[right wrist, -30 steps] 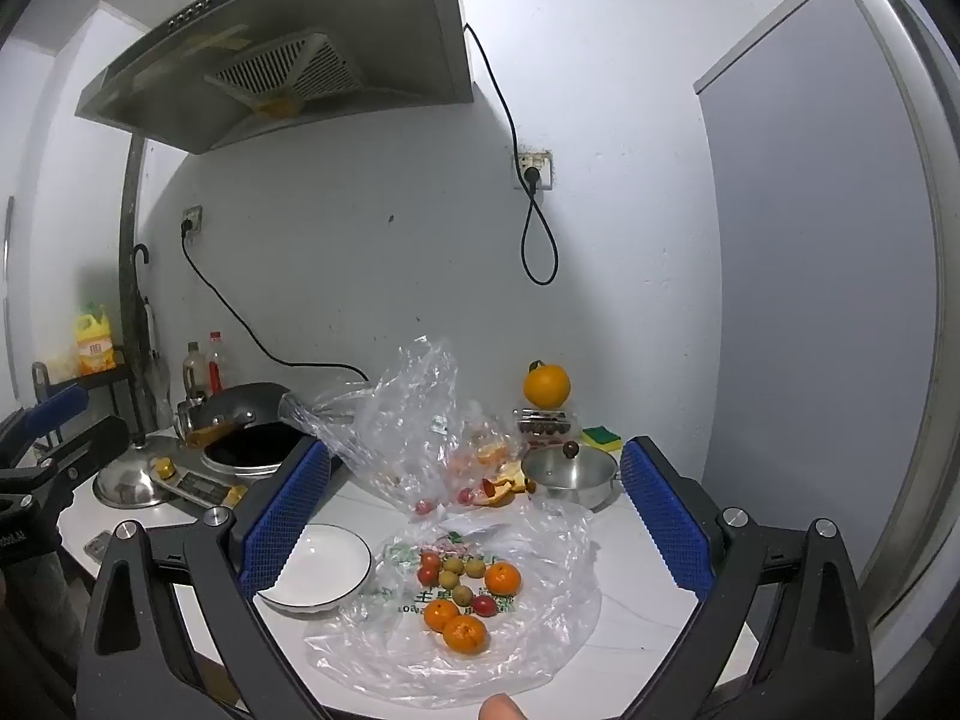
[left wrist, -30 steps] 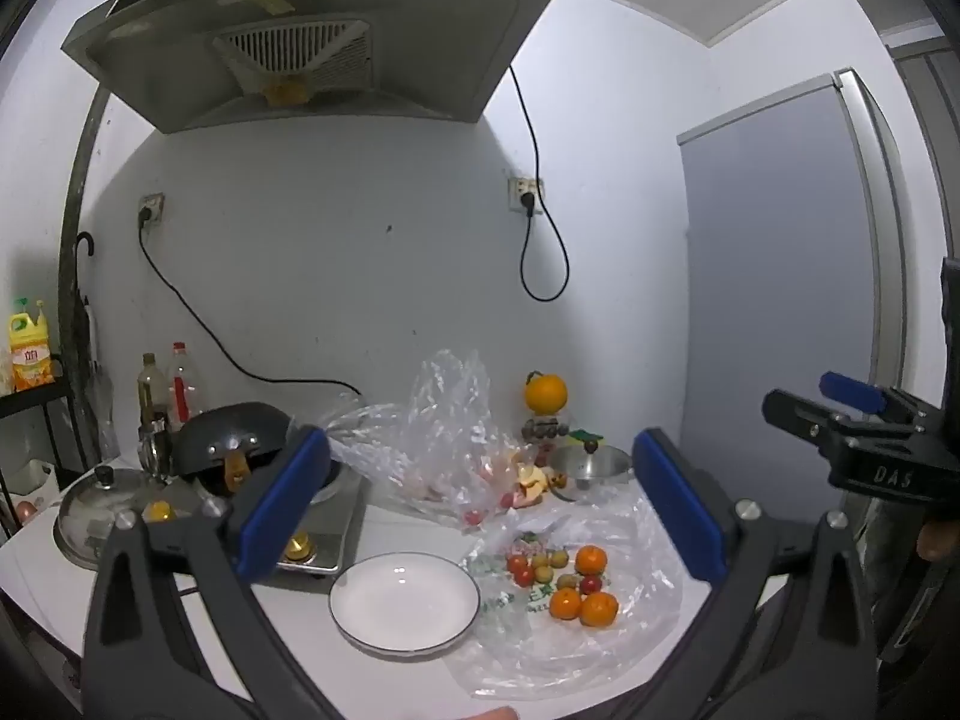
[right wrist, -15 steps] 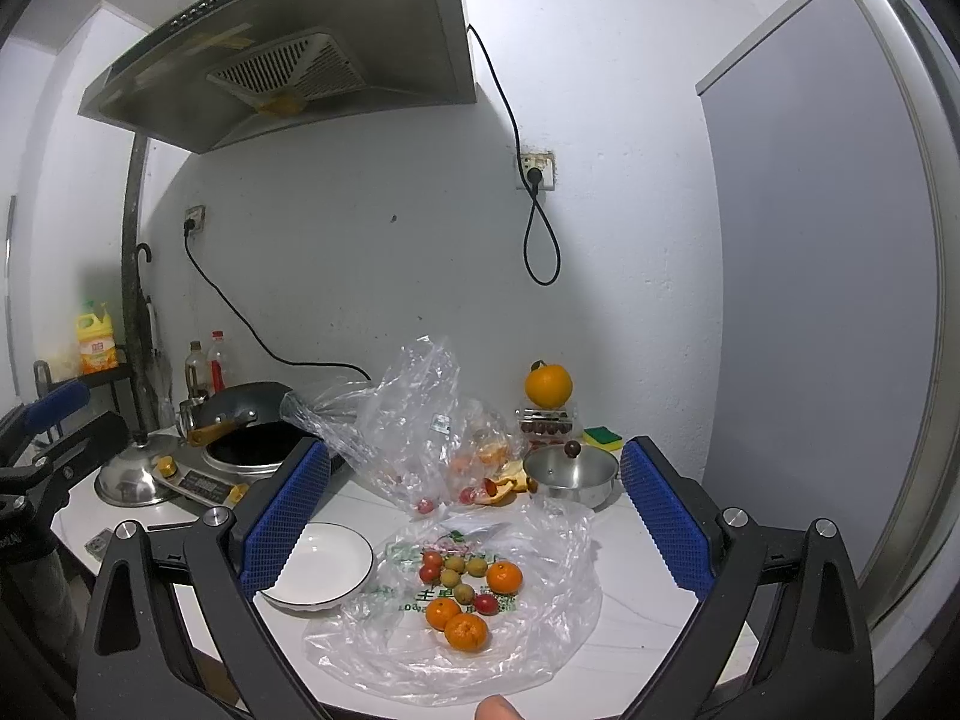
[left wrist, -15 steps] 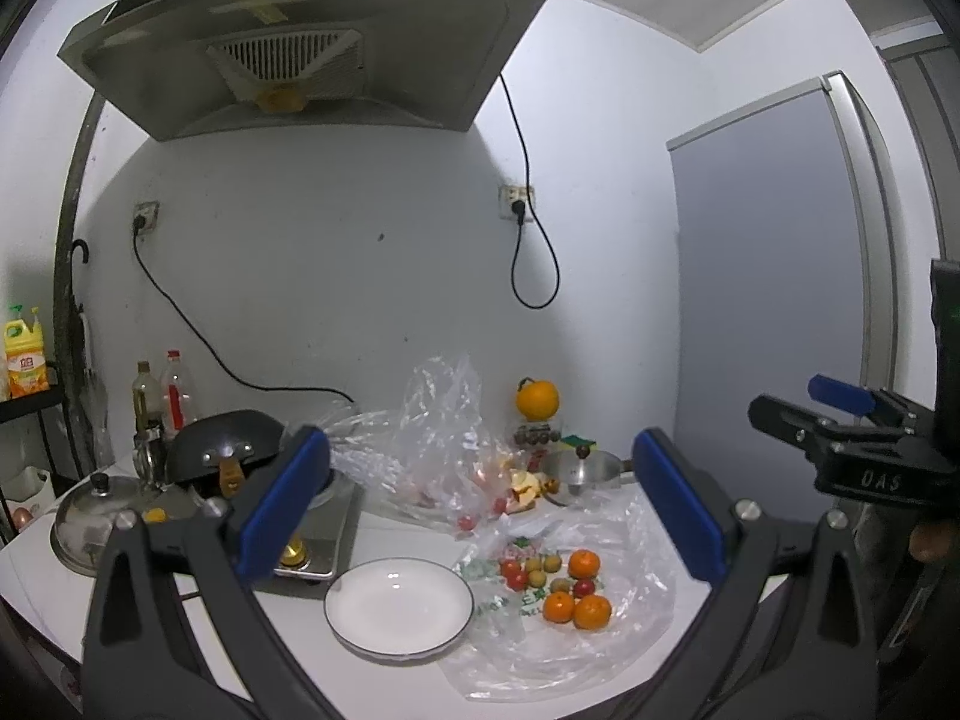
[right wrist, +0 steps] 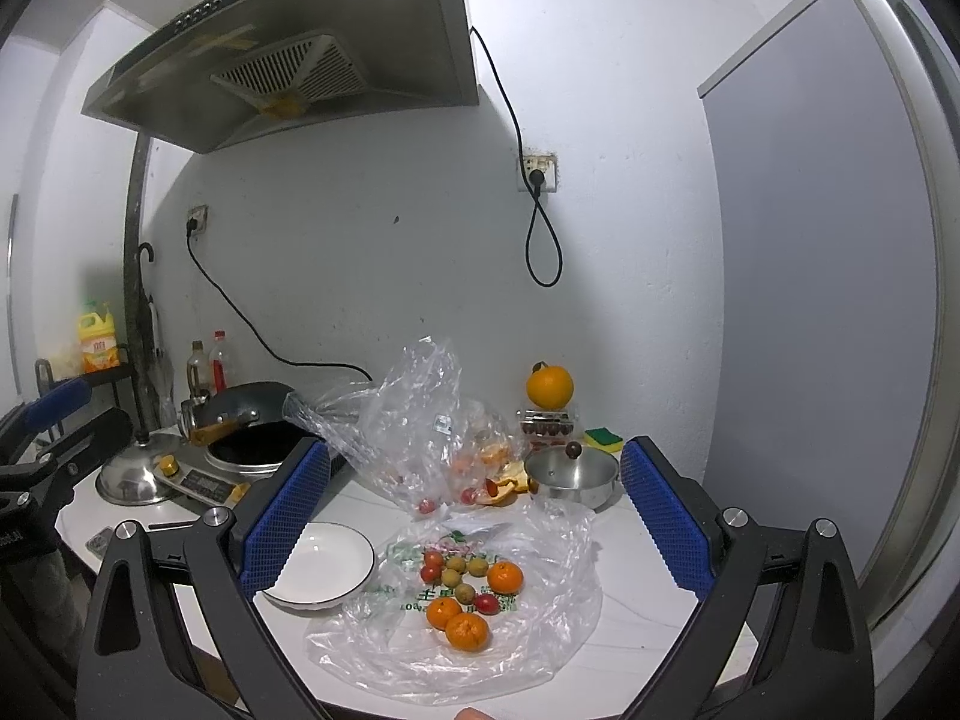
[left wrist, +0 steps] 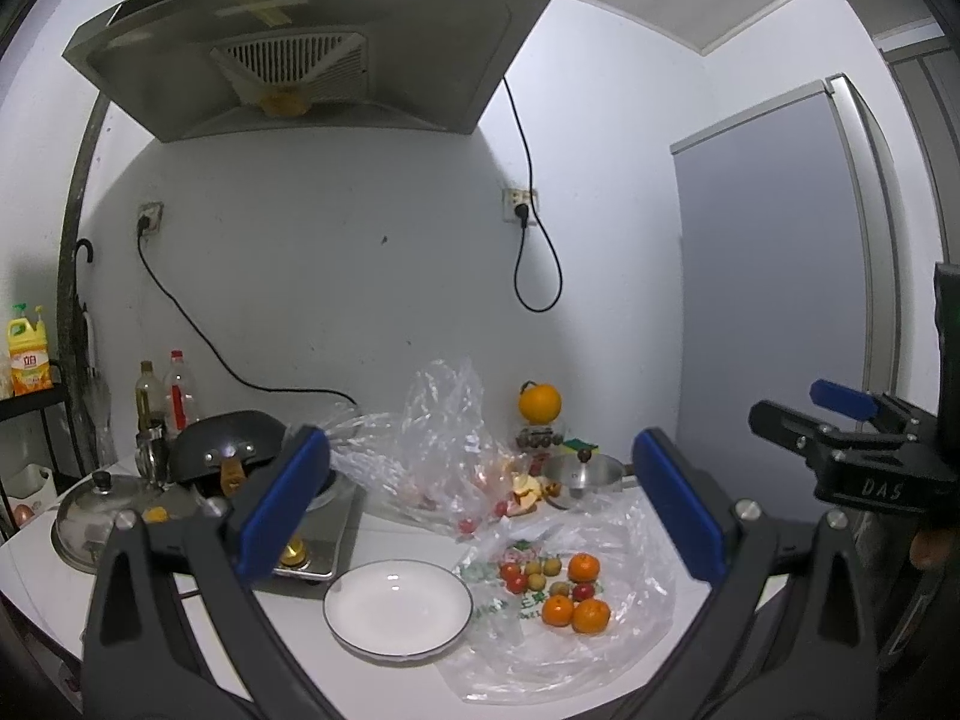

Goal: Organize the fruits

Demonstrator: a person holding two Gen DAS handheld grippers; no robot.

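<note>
Three small oranges (right wrist: 467, 630) (left wrist: 591, 615), red cherry tomatoes (right wrist: 431, 572) (left wrist: 515, 582) and brown longans (right wrist: 463, 593) lie on a flat clear plastic bag (right wrist: 540, 648) (left wrist: 636, 630) on the white counter. An empty white plate (left wrist: 398, 606) (right wrist: 321, 564) sits just left of the bag. My left gripper (left wrist: 480, 516) is open, held well back from and above the counter. My right gripper (right wrist: 474, 516) is open too, with nothing between its fingers. Each gripper shows at the edge of the other's view: right gripper (left wrist: 852, 438), left gripper (right wrist: 54, 426).
Behind the fruit stand a crumpled bag with peels (right wrist: 420, 420), a lidded steel pot (right wrist: 570, 477), a big orange on a box (right wrist: 549, 387) and a sponge (right wrist: 605, 438). A black wok (left wrist: 231, 447) on a stove, a steel lid (left wrist: 102, 510) and bottles (left wrist: 159, 396) fill the left. A grey fridge (left wrist: 780, 300) stands right.
Both views have shifted slightly; the counter and fruit sit a little lower and farther in the left wrist view. Both grippers stay open. Nothing on the counter has moved.
</note>
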